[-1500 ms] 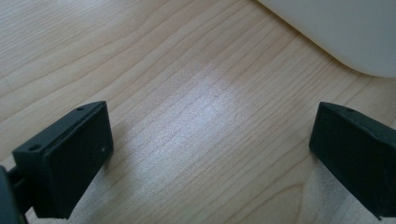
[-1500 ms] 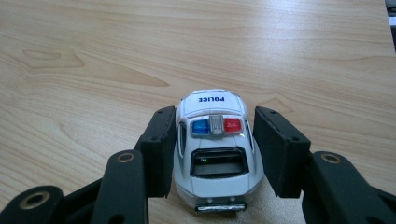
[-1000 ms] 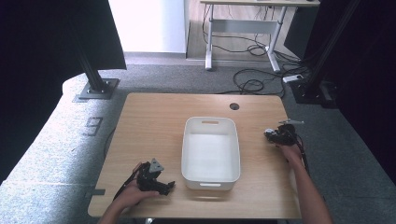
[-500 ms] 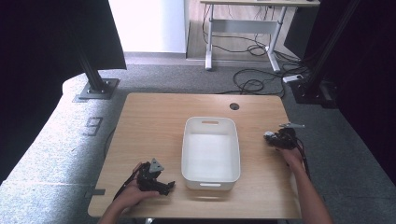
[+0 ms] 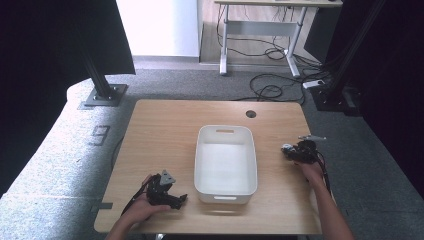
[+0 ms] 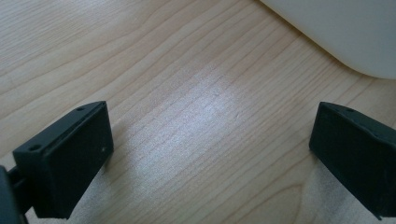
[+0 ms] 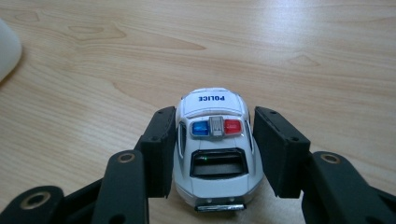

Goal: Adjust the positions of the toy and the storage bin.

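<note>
Since a second ago your right gripper (image 5: 294,151) has drifted a little nearer to you along the table's right edge, and the toy police car (image 7: 214,144) has come with it; your left gripper (image 5: 170,196) has not shifted.

Between your hands stands the white bin (image 5: 226,187), a rounded rectangular plastic tub with a slot handle at each short end. Its smooth floor is bare; nothing lies in it. A curved white corner of it shows at the top right of the left gripper view.

Under everything is the table (image 5: 165,130), pale wood with a fine straight grain and a matte sheen.

That car is a small, glossy white toy, rounded at the corners, with a blue and red light bar on the roof and POLICE printed on the hood. It sits on the wood between your right gripper's black jaws, its tail toward the camera and its nose pointing away. Each flat pad lies against a side of the car, so your right gripper stands narrow, clamped on the toy.

Your left gripper rests low by the bin's near left corner, jaws spread wide with bare wood between them.
</note>
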Available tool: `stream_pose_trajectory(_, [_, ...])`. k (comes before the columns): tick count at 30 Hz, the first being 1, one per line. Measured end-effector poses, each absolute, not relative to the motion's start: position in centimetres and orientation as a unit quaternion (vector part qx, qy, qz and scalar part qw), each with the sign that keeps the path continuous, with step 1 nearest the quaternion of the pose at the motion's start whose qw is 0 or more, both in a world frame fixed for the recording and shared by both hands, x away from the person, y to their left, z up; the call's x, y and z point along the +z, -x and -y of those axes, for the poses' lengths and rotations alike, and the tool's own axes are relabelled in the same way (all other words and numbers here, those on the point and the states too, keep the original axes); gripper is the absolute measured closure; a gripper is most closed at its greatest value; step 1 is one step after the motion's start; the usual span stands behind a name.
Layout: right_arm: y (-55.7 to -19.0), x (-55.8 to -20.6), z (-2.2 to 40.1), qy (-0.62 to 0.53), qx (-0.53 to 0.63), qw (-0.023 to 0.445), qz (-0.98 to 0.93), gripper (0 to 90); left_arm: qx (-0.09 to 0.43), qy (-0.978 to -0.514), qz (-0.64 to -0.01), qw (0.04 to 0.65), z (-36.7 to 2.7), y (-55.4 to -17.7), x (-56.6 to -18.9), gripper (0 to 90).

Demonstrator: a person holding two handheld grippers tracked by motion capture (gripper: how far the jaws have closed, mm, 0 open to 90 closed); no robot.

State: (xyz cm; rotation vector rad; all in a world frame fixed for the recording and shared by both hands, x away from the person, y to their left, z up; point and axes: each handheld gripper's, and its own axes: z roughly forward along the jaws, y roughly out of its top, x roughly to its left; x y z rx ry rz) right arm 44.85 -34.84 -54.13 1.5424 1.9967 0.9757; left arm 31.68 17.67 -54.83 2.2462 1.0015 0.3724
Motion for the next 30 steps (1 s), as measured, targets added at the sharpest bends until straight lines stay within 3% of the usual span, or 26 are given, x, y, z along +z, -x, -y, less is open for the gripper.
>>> stream_pose_trajectory(30, [-41.2, -54.1, 33.3, -0.564, 0.362, 0.205, -0.714, 50.5, 0.142, -0.855, -0.381, 0.321, -17.7, -31.7, -54.8, 0.0])
